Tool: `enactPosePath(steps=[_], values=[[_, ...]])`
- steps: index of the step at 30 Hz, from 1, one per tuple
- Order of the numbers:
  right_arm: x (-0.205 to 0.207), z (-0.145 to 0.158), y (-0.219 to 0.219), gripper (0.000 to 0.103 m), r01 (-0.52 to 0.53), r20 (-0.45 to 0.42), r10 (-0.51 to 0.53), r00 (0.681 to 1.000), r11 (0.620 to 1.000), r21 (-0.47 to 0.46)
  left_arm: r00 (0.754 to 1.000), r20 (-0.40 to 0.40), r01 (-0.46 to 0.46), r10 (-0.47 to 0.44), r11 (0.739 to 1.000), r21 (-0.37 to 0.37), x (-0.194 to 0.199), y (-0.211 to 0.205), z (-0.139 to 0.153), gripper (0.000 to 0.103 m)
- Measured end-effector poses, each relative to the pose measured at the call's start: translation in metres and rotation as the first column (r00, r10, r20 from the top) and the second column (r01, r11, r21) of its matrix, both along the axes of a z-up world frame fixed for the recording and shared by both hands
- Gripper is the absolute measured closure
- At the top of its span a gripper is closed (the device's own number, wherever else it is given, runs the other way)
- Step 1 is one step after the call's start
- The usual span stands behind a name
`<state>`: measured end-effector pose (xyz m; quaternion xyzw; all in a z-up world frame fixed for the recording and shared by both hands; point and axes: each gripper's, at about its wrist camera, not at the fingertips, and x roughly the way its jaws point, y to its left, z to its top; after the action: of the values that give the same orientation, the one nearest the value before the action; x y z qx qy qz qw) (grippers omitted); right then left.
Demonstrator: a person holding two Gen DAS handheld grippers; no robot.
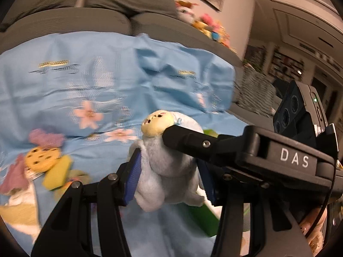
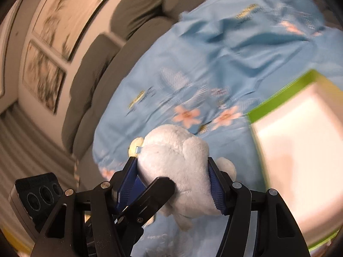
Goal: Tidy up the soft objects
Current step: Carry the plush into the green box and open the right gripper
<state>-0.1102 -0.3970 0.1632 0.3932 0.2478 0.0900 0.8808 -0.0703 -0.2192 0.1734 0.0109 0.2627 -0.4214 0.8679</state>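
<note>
"Over on the left, what lies waiting?"

"Loose toys on the blue flowered sheet: a cookie plush with purple and yellow pieces touching it, all near the left edge; none of them looks sorted yet."

"And in the middle?"

"The pale blue plush, held off the sheet; the left hand-held gripper is clenched on its body, blue pads pressing both flanks; the right hand-held gripper grasps the same toy, and one of its black fingers touches the plush just below the head."

"Which way does it point?"

"Its long axis runs near to far in the left wrist view; the cream face sits at the far end, tilted up and left, and the legs hang at the near end; from the right wrist view I see mostly its back."

"Further right?"

"A green-rimmed box, just beside and partly under the toy; the part of its pale inside that shows looks bare, though it is blurred; more bright toys sit far off on the grey sofa."

"So how far along?"

"Early, I judge; this plush is mid-carry, and most remains."
</note>
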Motion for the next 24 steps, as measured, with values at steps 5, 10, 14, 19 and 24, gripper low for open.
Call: enactPosePath(steps=[5,10,14,19,24], values=[[-0.023,-0.014,-0.045,0.038,0.137,-0.050,-0.136,0.990,0.990,0.024,0.994,-0.042,0.098,-0.097,0.995,0.006,-0.006,-0.048,-0.010,0.054],[-0.029,-0.033,-0.074,0.037,0.267,-0.151,-0.263,0.953,0.964,0.007,0.981,-0.082,0.181,-0.178,0.983,0.030,-0.008,-0.086,-0.031,0.054],[-0.026,-0.049,-0.088,0.037,0.323,-0.230,-0.317,0.920,0.946,-0.015,0.970,-0.148,0.202,-0.195,0.979,0.034,-0.004,-0.102,-0.049,0.055],[-0.027,-0.061,-0.100,0.032,0.389,-0.292,-0.385,0.876,0.920,-0.046,0.958,-0.204,0.212,-0.201,0.977,0.033,-0.003,-0.104,-0.061,0.052],[-0.030,-0.058,-0.099,0.012,0.445,-0.296,-0.453,0.841,0.890,-0.097,0.969,-0.184,0.170,-0.161,0.985,0.030,-0.002,-0.084,-0.056,0.029]])
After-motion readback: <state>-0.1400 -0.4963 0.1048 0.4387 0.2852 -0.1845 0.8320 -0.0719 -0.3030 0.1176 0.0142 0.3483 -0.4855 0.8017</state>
